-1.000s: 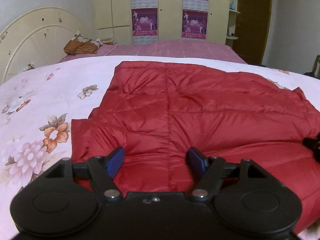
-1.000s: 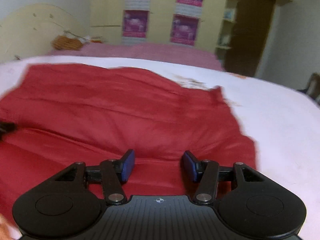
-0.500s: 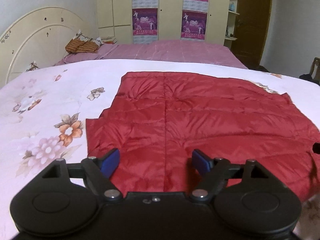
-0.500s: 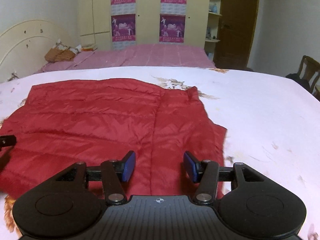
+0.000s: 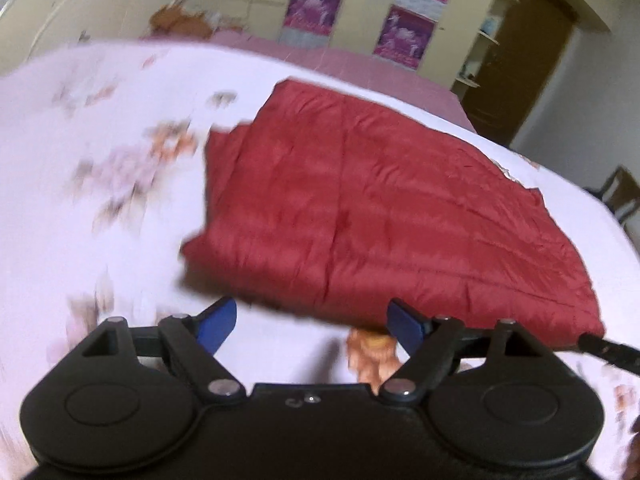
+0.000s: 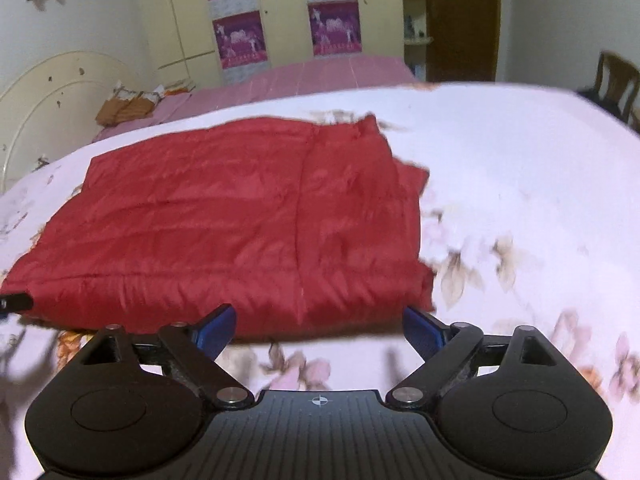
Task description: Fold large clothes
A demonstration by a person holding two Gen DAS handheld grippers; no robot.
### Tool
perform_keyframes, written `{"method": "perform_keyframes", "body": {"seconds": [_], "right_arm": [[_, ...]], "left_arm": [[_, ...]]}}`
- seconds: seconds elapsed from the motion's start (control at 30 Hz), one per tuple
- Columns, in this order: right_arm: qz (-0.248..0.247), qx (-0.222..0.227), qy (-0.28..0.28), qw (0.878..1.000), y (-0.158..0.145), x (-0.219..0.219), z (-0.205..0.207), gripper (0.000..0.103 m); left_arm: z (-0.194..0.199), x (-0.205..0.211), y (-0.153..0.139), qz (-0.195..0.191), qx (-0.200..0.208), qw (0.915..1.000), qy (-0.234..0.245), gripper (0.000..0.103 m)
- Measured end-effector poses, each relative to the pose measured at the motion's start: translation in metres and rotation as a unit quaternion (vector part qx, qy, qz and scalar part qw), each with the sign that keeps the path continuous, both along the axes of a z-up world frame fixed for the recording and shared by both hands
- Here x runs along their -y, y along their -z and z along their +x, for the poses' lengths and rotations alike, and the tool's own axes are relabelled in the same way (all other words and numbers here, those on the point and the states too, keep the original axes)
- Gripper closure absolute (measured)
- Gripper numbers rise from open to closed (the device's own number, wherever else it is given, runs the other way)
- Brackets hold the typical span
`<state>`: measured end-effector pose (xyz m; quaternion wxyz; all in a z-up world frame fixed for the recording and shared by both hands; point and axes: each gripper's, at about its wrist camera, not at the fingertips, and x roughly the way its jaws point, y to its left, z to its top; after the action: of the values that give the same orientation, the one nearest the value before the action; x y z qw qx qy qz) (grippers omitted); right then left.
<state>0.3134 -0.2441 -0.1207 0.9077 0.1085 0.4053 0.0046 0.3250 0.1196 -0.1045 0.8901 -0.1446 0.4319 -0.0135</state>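
Note:
A red quilted down jacket [image 5: 380,208] lies folded flat in a rough rectangle on the floral bedspread [image 5: 100,140]; it also shows in the right wrist view [image 6: 240,228]. My left gripper [image 5: 312,324] is open and empty, held just off the jacket's near edge, over the bedspread. My right gripper [image 6: 320,328] is open and empty, held at the jacket's near edge towards its right corner. The tip of the other gripper shows at the frame edge in each view [image 5: 608,350] [image 6: 14,302].
The bedspread [image 6: 520,200] spreads out to the right. A pink bed cover [image 6: 320,76] lies behind, with a headboard [image 6: 48,100] at left, a wardrobe with posters [image 6: 280,12], a brown door [image 6: 464,16] and a chair [image 6: 616,80] at right.
Both grippers have pulled back from over the jacket to its near edge and opened wider. The left view has tilted and blurred with motion. The jacket lies as before.

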Motion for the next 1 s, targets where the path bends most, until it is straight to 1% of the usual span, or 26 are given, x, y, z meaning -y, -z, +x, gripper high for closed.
{"method": "perform_keyframes", "body": {"seconds": [0.03, 0.1, 0.13, 0.2, 0.27, 0.33, 0.4, 0.43, 0.47, 0.5, 0.57, 0.63, 0.67, 0.73, 0.8, 0.83, 0.9, 0.97, 1.0], "right_arm": [[0.012, -0.004, 0.004, 1.0, 0.002, 0.002, -0.001, 0.014], [0.03, -0.01, 0.013, 0.999, 0.003, 0.005, -0.002, 0.014], [0.019, -0.002, 0.018, 1.0, -0.001, 0.003, -0.004, 0.014], [-0.012, 0.048, 0.001, 0.999, -0.017, -0.007, -0.012, 0.014], [-0.03, 0.076, -0.011, 0.997, -0.027, -0.015, -0.014, 0.014], [-0.029, 0.092, -0.021, 0.995, -0.031, -0.022, -0.009, 0.014], [-0.026, 0.093, -0.028, 0.995, -0.027, -0.031, 0.003, 0.014], [-0.027, 0.091, -0.029, 0.995, -0.023, -0.034, 0.009, 0.016], [-0.03, 0.086, -0.033, 0.995, -0.018, -0.038, 0.015, 0.025], [-0.037, 0.077, -0.038, 0.996, -0.011, -0.041, 0.022, 0.028], [-0.069, 0.05, -0.035, 0.996, 0.006, -0.042, 0.033, 0.028], [-0.085, 0.03, -0.029, 0.996, 0.023, -0.036, 0.038, 0.028], [-0.093, 0.024, -0.028, 0.995, 0.028, -0.033, 0.039, 0.028], [-0.099, 0.017, -0.023, 0.995, 0.032, -0.026, 0.038, 0.028], [-0.09, 0.015, -0.014, 0.996, 0.025, -0.019, 0.032, 0.028], [-0.082, 0.02, -0.007, 0.996, 0.019, -0.016, 0.026, 0.028], [-0.069, 0.027, 0.002, 0.997, 0.008, -0.01, 0.014, 0.028], [-0.057, 0.021, 0.012, 0.998, 0.002, -0.001, 0.004, 0.028], [-0.047, 0.014, 0.02, 0.999, 0.0, 0.004, 0.0, 0.028]], "left_arm": [[-0.002, -0.003, 0.003, -0.014, -0.004, 0.9999, -0.006, 0.022], [-0.003, -0.008, 0.008, -0.03, -0.01, 0.9994, -0.017, 0.025], [-0.004, -0.01, 0.008, -0.035, -0.006, 0.9991, -0.025, 0.028], [-0.007, -0.01, 0.0, -0.032, 0.022, 0.9987, -0.033, 0.03], [-0.007, -0.006, -0.009, -0.019, 0.057, 0.9978, -0.026, 0.033], [0.0, 0.002, -0.014, -0.01, 0.08, 0.9966, -0.016, 0.034], [0.013, 0.01, -0.012, -0.011, 0.084, 0.9964, -0.007, 0.04], [0.021, 0.014, -0.008, -0.006, 0.085, 0.9963, -0.006, 0.04], [0.028, 0.017, -0.004, 0.001, 0.083, 0.9965, -0.007, 0.04], [0.035, 0.018, 0.003, 0.012, 0.075, 0.9971, -0.008, 0.04], [0.047, 0.017, 0.02, 0.028, 0.043, 0.9986, -0.01, 0.048], [0.048, 0.017, 0.03, 0.044, 0.037, 0.9984, -0.004, 0.053], [0.048, 0.018, 0.031, 0.051, 0.038, 0.998, 0.001, 0.054], [0.046, 0.016, 0.03, 0.048, 0.036, 0.9982, 0.0, 0.054], [0.043, 0.012, 0.025, 0.038, 0.03, 0.9988, -0.008, 0.056], [0.038, 0.009, 0.019, 0.029, 0.03, 0.999, -0.014, 0.056], [0.028, 0.002, 0.009, 0.009, 0.031, 0.9994, -0.017, 0.045], [0.014, -0.005, 0.002, -0.013, 0.026, 0.9992, -0.027, 0.021], [0.006, -0.009, 0.0, -0.023, 0.021, 0.9988, -0.038, 0.018]]}}
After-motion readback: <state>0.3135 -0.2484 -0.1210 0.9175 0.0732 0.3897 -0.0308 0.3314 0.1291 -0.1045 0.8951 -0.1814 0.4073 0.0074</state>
